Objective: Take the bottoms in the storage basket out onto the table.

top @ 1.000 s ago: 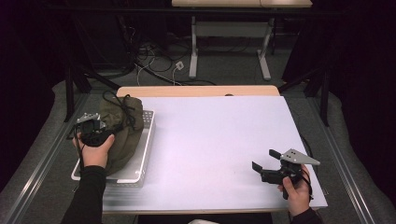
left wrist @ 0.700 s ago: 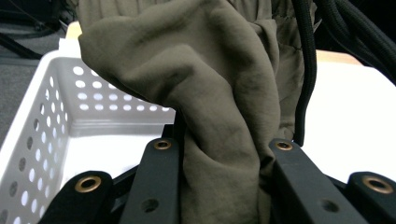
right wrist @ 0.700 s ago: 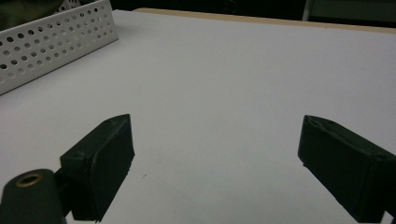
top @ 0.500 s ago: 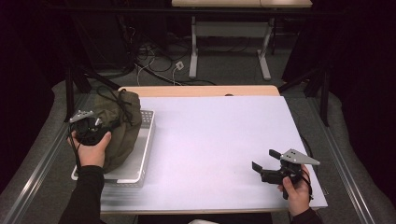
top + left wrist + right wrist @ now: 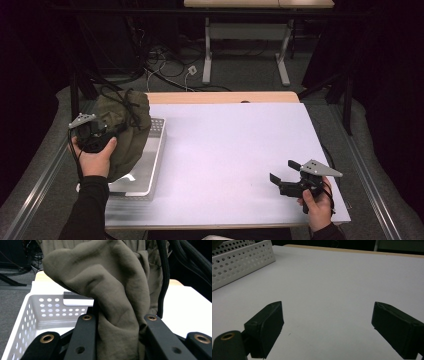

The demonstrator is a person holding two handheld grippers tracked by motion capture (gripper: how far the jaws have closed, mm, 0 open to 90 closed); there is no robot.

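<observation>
An olive-green cloth garment (image 5: pixel 125 130) with black drawstrings hangs lifted above a white perforated basket (image 5: pixel 150 165) at the table's left edge. My left gripper (image 5: pixel 107 134) is shut on the garment; in the left gripper view the fabric (image 5: pixel 117 315) is bunched between the two black jaws, with a black cord (image 5: pixel 163 277) dangling beside it and the basket (image 5: pixel 30 315) below. My right gripper (image 5: pixel 282 177) rests low over the white tabletop near the front right corner, open, with nothing between its fingers (image 5: pixel 269 325).
The white tabletop (image 5: pixel 230 150) stretches between the two hands. A wooden strip (image 5: pixel 225 96) runs along its far edge. Beyond the table lie floor cables (image 5: pixel 165 65) and desk legs (image 5: pixel 207 55). The basket's corner (image 5: pixel 239 260) stands at the upper left in the right gripper view.
My left gripper has risen with the olive garment, pulling it up out of the basket. The right gripper has stayed still and open.
</observation>
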